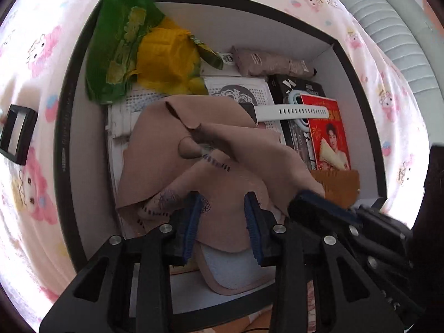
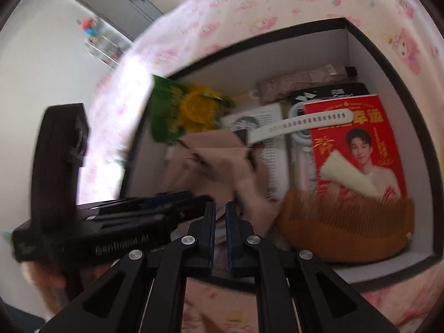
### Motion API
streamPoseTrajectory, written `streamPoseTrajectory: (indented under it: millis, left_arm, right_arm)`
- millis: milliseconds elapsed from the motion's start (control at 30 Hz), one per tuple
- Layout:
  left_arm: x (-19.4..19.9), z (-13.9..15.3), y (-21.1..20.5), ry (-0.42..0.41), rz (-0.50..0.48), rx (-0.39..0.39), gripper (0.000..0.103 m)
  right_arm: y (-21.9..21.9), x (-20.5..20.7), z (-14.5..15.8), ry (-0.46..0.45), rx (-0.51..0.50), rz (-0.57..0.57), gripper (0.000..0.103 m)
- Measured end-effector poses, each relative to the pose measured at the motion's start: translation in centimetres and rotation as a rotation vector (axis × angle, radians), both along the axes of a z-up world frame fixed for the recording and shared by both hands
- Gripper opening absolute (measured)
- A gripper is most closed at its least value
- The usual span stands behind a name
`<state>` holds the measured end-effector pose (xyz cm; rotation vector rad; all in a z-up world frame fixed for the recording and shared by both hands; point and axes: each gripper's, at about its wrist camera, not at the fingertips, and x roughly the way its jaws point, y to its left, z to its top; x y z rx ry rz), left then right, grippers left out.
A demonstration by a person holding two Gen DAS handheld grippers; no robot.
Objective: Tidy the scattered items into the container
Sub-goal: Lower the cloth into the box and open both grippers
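Note:
A black-rimmed box with white walls sits on a pink cartoon bedsheet. A tan cloth lies crumpled in it. My left gripper is open over the cloth, one finger on each side of a fold. My right gripper is nearly shut, with a narrow gap; it reaches into the box at the cloth's edge, and shows in the left wrist view. Also in the box: a green and yellow snack bag, a white strap, a red card and a brown comb.
A small black frame lies on the sheet left of the box. A grey ribbed fan-like object stands beyond the box at the top right. A grey cabinet and a shelf stand in the room behind.

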<state>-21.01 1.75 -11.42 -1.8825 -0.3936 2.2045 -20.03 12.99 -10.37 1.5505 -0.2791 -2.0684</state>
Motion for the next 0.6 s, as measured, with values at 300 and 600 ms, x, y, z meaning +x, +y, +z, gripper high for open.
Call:
streamPoseTrajectory:
  millis: [300, 600]
  left_arm:
    - [-2.0, 1.1, -1.3, 0.130, 0.125, 0.026, 0.034]
    - [-1.8, 1.2, -2.0, 0.090, 0.133, 0.115, 0.041]
  right_arm:
    - [0.1, -2.1, -0.3, 0.015, 0.057, -0.068, 0.006]
    - [0.1, -1.8, -1.0, -0.013, 0.053, -0.092, 0.006]
